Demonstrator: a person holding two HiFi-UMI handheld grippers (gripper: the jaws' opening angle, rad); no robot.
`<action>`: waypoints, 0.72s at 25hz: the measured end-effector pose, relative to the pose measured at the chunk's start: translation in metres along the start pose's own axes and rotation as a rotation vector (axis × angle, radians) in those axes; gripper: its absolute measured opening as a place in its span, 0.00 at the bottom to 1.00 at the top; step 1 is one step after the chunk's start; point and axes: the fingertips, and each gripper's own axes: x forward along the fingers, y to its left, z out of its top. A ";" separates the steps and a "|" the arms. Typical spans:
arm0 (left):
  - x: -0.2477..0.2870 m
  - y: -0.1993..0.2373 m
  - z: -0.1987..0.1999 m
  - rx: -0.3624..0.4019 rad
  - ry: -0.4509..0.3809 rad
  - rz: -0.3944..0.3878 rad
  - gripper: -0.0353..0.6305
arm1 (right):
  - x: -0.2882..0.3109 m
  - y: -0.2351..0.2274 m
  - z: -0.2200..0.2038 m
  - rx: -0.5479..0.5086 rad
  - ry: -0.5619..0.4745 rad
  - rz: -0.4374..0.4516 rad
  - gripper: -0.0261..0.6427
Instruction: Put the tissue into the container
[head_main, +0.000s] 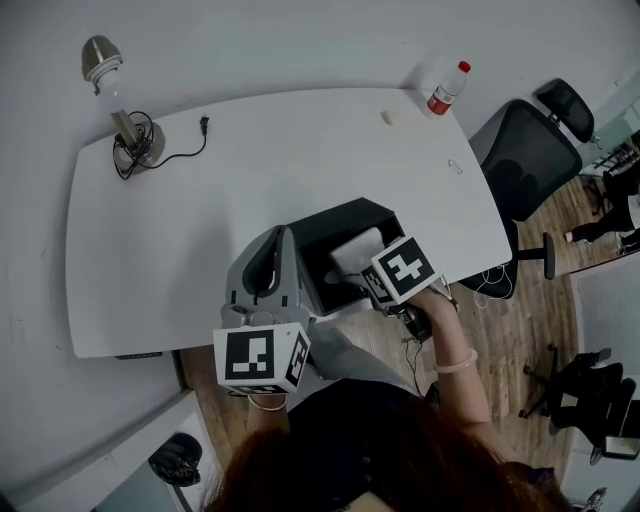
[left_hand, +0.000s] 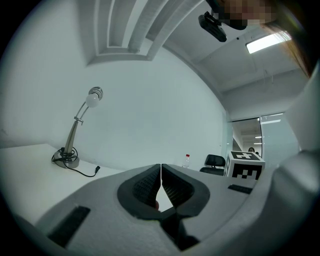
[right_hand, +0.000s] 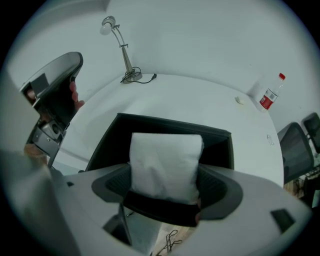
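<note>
White table set against a grey wall, wooden floor at the near side, black chair at the right end. Lamp is seen at the table's far left corner with its cord and plug laid out beside it; bottle with a red cap is stood at the far right corner, a small pale item near it. Black container, open-topped, is placed at the table's near edge, in front of the person. Tissue, a white folded pack, is clamped between the jaws of the right gripper, which are spread to the pack's width and pressed on both its sides; the pack is held upright over the container's opening, inside its outline in the head view. Contact with the container's bottom cannot be judged. Left gripper is held just beside the container's left wall, its jaws brought fully together with nothing between them, aimed toward the far wall.
</note>
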 end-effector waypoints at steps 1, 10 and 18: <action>0.001 0.000 0.000 -0.001 0.000 0.000 0.10 | 0.002 0.000 -0.001 -0.008 0.011 0.001 0.64; 0.003 0.008 -0.002 -0.009 0.005 0.016 0.10 | 0.014 0.003 -0.002 -0.052 0.071 -0.001 0.64; 0.000 0.009 -0.002 -0.002 0.009 0.020 0.10 | 0.009 0.003 -0.002 -0.032 0.042 0.032 0.64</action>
